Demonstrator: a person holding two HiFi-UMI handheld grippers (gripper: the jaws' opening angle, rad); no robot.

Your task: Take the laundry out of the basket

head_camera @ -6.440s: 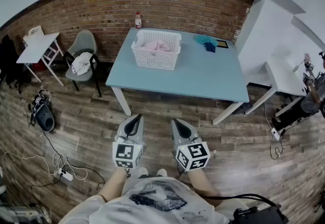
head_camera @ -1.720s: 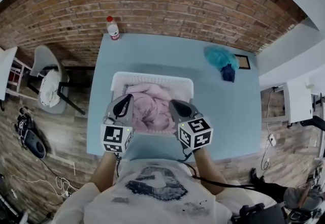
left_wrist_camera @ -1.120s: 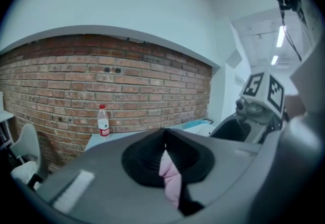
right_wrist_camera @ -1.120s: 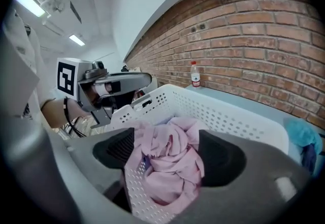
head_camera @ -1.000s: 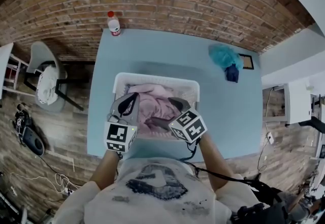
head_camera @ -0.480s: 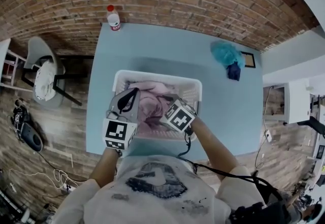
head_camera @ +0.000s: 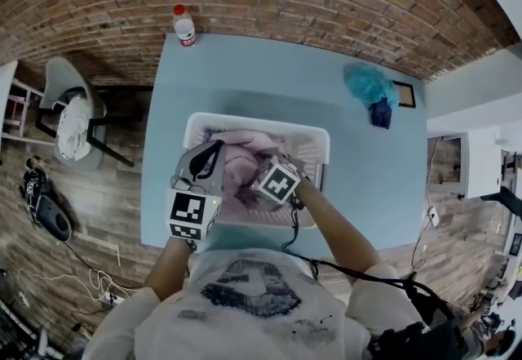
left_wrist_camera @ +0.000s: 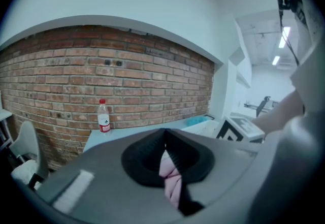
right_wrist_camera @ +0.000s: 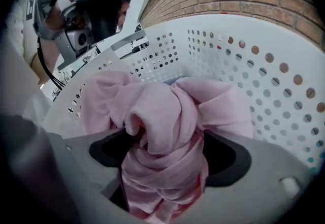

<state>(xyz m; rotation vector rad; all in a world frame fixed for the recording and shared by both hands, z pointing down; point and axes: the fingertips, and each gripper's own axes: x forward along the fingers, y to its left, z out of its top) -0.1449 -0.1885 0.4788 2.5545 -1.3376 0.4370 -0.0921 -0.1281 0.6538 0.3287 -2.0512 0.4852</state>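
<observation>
A white perforated basket (head_camera: 261,123) stands on the blue table (head_camera: 359,179) with pink laundry (head_camera: 241,158) bunched inside. My right gripper (head_camera: 259,187) points steeply down into the basket. In the right gripper view its jaws stand wide, and a twisted fold of the pink laundry (right_wrist_camera: 162,111) lies between them with dark gaps at both pads, so the right gripper (right_wrist_camera: 167,152) is open. The basket wall (right_wrist_camera: 244,65) curves behind it. My left gripper (head_camera: 212,149) hovers at the basket's near-left rim, shut. Through its narrow slit (left_wrist_camera: 164,139) a strip of pink cloth (left_wrist_camera: 170,177) shows.
A water bottle (head_camera: 185,25) stands at the table's far-left corner by the brick wall, also in the left gripper view (left_wrist_camera: 103,116). A teal cloth (head_camera: 369,85) and a dark blue item (head_camera: 380,113) lie far right. A chair (head_camera: 72,123) with a white cloth stands left.
My right gripper has sunk from the basket's near-right rim down into the pink laundry, rolling as it went. The left gripper has stayed in place.
</observation>
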